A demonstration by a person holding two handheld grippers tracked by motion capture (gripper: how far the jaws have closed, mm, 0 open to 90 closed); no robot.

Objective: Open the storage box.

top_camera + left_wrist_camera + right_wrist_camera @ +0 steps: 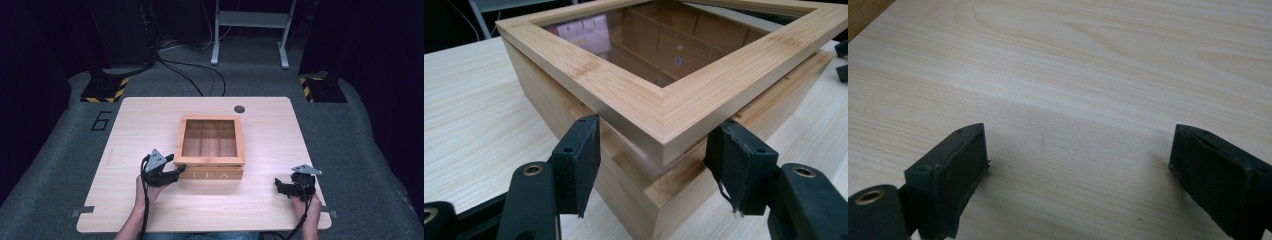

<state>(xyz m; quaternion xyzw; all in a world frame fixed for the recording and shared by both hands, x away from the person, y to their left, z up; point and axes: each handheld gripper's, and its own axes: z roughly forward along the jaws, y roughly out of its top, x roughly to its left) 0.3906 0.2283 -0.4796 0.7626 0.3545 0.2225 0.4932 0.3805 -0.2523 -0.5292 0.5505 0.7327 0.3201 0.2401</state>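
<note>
A square bamboo tea box point(211, 172) with "TEA" lettered on its front wall sits near the middle of the pale wood-grain table point(150, 120). Its glass-paned, bamboo-framed lid point(212, 138) is raised a little at the front, with a gap between the frame and the box walls; through the pane the inner dividers show as a grid of compartments.

The left hand-held gripper point(172, 167) is right at the box's front left corner, as seen from above. In the left gripper view, its two black jaws stand wide apart, one on each side of that corner of the lid frame point(664, 107), which juts out between and just above the pads point(581, 160). Whether the pads touch the wood cannot be told. The box body point(644, 200) lies directly ahead of and below the jaws. The person's left hand point(150, 187) holds this hand-held gripper from behind, with a black cable trailing back along the forearm.

The right hand-held gripper point(284, 187) is well apart from the box, off to its right, low over bare table near the front right corner, held by the right hand point(306, 205). In the right gripper view, its jaws are spread wide with nothing between them but the table top point(1073, 90).

Beyond the box, a small dark round grommet point(239, 109) is set in the table near its far edge.
</note>
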